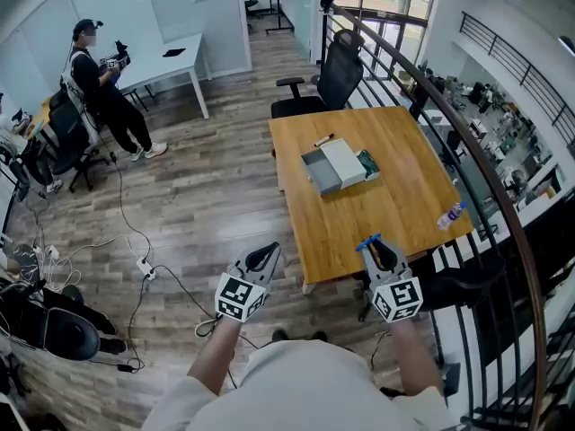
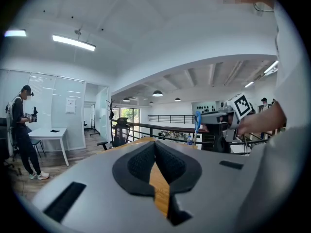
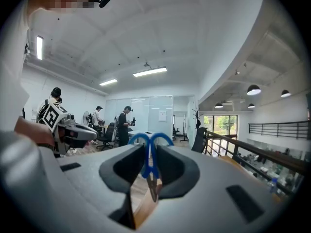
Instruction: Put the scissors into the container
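Blue-handled scissors [image 3: 149, 159] stand upright between the jaws of my right gripper [image 3: 151, 171], which is shut on them; their blue handles [image 1: 368, 241] show at that gripper's tip [image 1: 381, 257] over the near edge of the wooden table [image 1: 404, 200]. The same scissors [image 2: 198, 122] appear in the left gripper view, held out at the right. My left gripper [image 1: 261, 260] hovers over the floor left of the table, jaws shut with nothing between them [image 2: 156, 166]. A grey open container [image 1: 322, 171] with a white lid [image 1: 344, 162] beside it lies mid-table.
A marker [image 1: 323, 140] lies behind the container, a green item [image 1: 367, 162] to its right, a water bottle [image 1: 449, 215] at the right edge. A black office chair [image 1: 331, 77] stands behind the table. Railing [image 1: 503, 205] runs along the right. Cables [image 1: 144, 268] cross the floor; a person [image 1: 103, 88] stands far left.
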The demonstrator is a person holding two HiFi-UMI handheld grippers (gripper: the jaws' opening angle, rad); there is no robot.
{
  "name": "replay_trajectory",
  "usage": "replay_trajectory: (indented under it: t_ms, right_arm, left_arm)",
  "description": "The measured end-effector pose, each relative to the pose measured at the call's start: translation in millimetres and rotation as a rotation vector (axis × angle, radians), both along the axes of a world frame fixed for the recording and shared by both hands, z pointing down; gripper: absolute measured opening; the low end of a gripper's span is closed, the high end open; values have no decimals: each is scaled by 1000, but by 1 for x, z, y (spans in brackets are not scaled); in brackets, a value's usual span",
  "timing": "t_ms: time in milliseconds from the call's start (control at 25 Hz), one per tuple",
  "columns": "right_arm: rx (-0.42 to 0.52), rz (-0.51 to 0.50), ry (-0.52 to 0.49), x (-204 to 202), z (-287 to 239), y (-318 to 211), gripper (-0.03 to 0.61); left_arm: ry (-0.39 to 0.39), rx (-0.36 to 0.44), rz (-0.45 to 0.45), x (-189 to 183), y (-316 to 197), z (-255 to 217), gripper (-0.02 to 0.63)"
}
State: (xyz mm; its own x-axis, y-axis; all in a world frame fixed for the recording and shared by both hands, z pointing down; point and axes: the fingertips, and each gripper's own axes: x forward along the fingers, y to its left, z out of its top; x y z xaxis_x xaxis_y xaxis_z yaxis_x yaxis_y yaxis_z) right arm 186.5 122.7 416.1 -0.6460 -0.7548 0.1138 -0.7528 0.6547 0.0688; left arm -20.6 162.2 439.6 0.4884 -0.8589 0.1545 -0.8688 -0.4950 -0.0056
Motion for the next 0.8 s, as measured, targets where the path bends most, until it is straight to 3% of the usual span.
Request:
replay_trajectory:
  t_ms: [800]
  right_arm:
    - [-27,41,-1,-41,20,19,81]
  left_arm:
    - [13,-35,49,-35,8,24,-6]
